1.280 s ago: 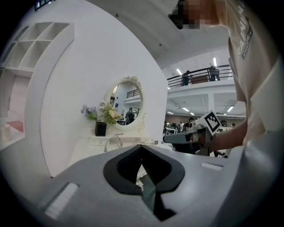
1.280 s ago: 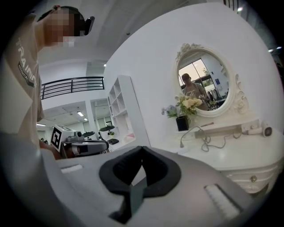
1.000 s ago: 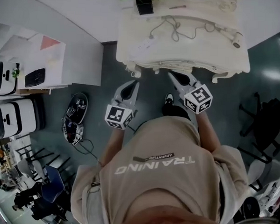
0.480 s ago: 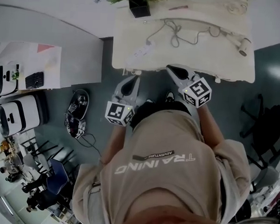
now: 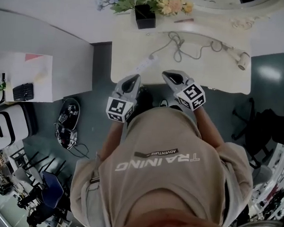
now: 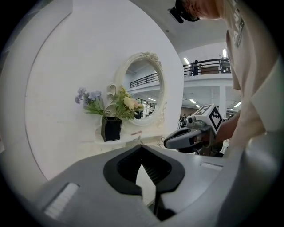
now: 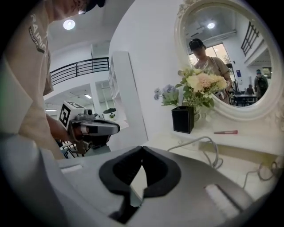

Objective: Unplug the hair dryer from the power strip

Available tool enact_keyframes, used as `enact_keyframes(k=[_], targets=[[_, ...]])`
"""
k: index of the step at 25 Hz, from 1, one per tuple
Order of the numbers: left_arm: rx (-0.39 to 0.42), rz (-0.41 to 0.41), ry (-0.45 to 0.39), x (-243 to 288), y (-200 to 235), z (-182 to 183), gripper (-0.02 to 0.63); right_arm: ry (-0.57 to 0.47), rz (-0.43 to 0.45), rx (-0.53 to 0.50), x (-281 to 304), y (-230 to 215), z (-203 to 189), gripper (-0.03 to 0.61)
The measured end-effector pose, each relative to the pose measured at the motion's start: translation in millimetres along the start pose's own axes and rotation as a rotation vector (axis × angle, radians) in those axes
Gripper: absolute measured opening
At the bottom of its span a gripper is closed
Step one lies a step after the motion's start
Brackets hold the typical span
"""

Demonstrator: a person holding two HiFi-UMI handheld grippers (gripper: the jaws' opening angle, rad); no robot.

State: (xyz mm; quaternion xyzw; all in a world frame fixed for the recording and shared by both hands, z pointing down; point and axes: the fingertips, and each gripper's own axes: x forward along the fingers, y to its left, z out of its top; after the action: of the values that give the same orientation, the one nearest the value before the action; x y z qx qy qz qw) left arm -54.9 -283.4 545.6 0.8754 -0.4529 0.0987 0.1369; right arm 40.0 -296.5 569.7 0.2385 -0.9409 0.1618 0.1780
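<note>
Left gripper [image 5: 133, 80] and right gripper [image 5: 166, 75] hover mid-frame near the power strip [image 5: 144, 65], both jaw pairs closed on nothing.

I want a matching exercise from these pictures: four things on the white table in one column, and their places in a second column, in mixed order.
1. hair dryer
2. power strip
3. black vase
4. cable

A. back edge, holding flowers
B. right end
C. looped in the middle
D. front left, near the left hand-held gripper

Pairs: 1-B, 2-D, 3-A, 4-C
</note>
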Motion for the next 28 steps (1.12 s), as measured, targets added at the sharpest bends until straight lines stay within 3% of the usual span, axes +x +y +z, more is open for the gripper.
enact_keyframes(k=[8, 15, 22, 25, 28], targets=[[0.069, -0.137, 0.062, 39, 79, -4, -0.003, 0.148, -0.121, 0.01, 71, -44, 1, 0.002], [0.003, -0.34, 0.326, 83, 87, -76, -0.003, 0.264, -0.173, 0.071, 111, -72, -24, 0.002], [0.092, -0.347, 0.589, 117, 89, -133, -0.002, 0.387, -0.167, 0.061, 135, -97, -59, 0.002], [0.105, -0.331, 0.651, 121, 87, -143, -0.003, 0.406, -0.144, 0.025, 142, -100, -60, 0.003], [0.069, -0.324, 0.678, 123, 79, -148, -0.002, 0.43, -0.097, -0.009, 147, -97, -57, 0.061]])
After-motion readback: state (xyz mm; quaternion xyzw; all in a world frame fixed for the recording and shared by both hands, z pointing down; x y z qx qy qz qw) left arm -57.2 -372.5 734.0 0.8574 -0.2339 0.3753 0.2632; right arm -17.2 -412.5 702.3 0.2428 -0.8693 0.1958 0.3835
